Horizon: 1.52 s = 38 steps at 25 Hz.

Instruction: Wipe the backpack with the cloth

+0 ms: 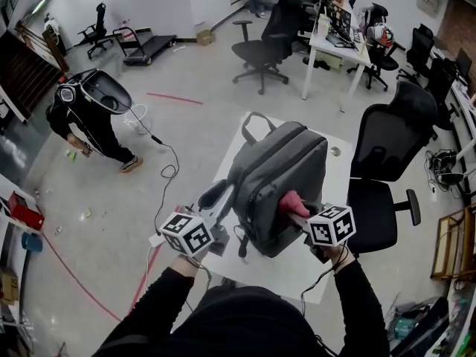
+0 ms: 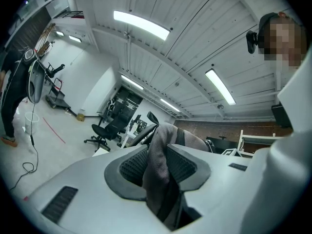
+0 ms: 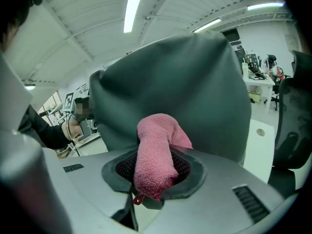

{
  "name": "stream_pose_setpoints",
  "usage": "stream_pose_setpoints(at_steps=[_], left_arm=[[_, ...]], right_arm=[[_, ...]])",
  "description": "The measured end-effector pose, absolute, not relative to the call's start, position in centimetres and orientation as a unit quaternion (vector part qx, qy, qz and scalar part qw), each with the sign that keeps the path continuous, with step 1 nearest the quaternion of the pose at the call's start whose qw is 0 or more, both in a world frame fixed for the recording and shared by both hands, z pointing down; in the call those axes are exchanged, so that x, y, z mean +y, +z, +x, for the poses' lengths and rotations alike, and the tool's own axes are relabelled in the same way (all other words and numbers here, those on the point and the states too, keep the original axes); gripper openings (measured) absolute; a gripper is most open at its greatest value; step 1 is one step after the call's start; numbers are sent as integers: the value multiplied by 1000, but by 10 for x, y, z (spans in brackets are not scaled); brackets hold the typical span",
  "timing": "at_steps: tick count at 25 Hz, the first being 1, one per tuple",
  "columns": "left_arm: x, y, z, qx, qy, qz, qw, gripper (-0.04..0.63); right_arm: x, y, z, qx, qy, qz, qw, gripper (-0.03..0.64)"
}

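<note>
Left gripper (image 2: pixel 157 173): the fingers (image 2: pixel 127 168) are closed partway on a grey shoulder strap (image 2: pixel 157 152) of the backpack (image 1: pixel 281 173). The strap is pinched between the pads and runs up out of them. Judged purpose: the strap is held so that the upright bag is steadied while its other side is rubbed.

Right gripper (image 3: pixel 155 173): the fingers are clamped on the pink cloth (image 3: pixel 153 147), which is bunched into a roll and protrudes past the tips. The protruding end is presented as the wiping face, so that fabric rather than plastic meets the bag.

The backpack is grey and stands upright on the white tabletop (image 1: pixel 297 277), directly ahead of the right fingers. In the right gripper view its side panel fills the field behind the cloth. In the head view the cloth end is seen against the bag's lower right side. Contact appears to be made, though a thin gap cannot be excluded. The strap hangs off the bag's left edge, at the left gripper.

Step judged: wiping of the right side panel is in hand.
</note>
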<state>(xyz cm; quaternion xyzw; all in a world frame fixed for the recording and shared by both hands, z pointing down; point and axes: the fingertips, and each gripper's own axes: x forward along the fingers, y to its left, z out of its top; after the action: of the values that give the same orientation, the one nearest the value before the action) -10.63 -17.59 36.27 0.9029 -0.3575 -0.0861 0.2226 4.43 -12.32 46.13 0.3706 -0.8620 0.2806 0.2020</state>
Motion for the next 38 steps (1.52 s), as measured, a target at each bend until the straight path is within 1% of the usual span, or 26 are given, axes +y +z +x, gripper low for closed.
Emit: stream_pose_setpoints(at_steps=[8,13,19,23,30,35,38], left_arm=[[-178,367,-109,-371,-86,898,221,133],[-182,369,-108,-378,-86,894,223,133],[-180,371,-108,-377,-86,894,225,133],[-178,370,-108,-374,-83,896,223,133],[-176,370,-107,-375,-83,895,227,133],[-173,366,-106,-375,-78,896,225,133],[-170,364,-106,-372,-75,898,224,133]], right_arm=[[-69,467,-25,-895,273,291,202,108],[-41,459,-47,-921,263,226,178,108],[-30,465,-64,-926,265,196,186,109],[-35,482,-55,-917,280,207,196,108],[-51,485,-27,-910,269,237,210,109],[-76,494,16,-882,272,310,229,109],[-96,501,51,-854,291,371,220,109]])
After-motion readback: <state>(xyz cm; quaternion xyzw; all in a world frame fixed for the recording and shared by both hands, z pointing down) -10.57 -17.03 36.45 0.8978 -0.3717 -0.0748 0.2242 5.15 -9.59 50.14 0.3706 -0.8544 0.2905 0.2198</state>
